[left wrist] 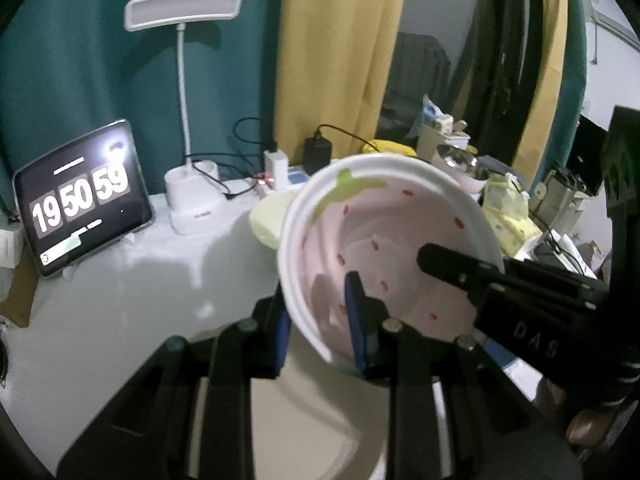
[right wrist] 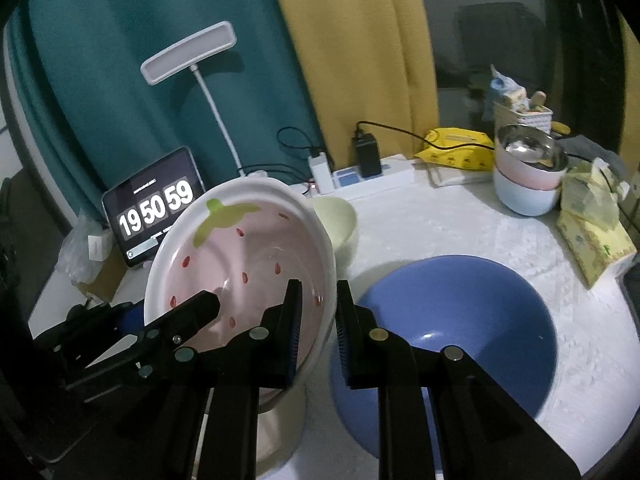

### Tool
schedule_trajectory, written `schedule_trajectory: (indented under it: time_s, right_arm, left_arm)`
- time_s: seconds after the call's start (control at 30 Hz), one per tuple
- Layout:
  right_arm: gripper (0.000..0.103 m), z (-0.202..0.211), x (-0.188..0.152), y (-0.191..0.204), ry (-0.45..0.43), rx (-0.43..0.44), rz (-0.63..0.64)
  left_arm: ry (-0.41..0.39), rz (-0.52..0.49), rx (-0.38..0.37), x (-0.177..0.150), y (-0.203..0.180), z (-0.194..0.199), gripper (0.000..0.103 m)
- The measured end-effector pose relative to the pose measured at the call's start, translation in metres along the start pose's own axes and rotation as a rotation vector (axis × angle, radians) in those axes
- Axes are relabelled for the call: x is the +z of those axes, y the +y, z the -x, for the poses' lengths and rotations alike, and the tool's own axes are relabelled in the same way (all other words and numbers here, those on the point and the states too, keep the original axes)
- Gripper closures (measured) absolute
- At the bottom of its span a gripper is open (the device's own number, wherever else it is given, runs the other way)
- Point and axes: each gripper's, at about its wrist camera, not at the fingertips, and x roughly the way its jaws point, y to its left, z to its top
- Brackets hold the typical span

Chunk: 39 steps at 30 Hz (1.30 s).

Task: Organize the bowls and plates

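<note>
Pink strawberry bowl [right wrist: 240, 264] hangs tilted, rim clenched between both my tongs, left [left wrist: 320, 320] and right [right wrist: 318, 332]. Blue plate [right wrist: 460, 320] lies just right, nearer my right tongs.

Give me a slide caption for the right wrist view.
Both tools, right and left, grip the strawberry bowl by opposite rims above the table, beside the blue bowl.
</note>
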Motion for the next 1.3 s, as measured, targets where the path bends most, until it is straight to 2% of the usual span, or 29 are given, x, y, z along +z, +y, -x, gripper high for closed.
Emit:
schedule_trajectory:
  time_s: [0.67,1.3]
  right_arm:
    - [0.086,0.025,-0.016,-0.076,-0.002,-0.045,-0.093]
    - [0.086,-0.002,-0.036,-0.119,0.101,-0.071,-0.140]
  left_arm:
    - [0.074,-0.069,-0.049,-0.006,-0.073,-0.025,0.077]
    - [0.177,-0.129,-0.023,-0.020,-0.106,-0.070,0.077]
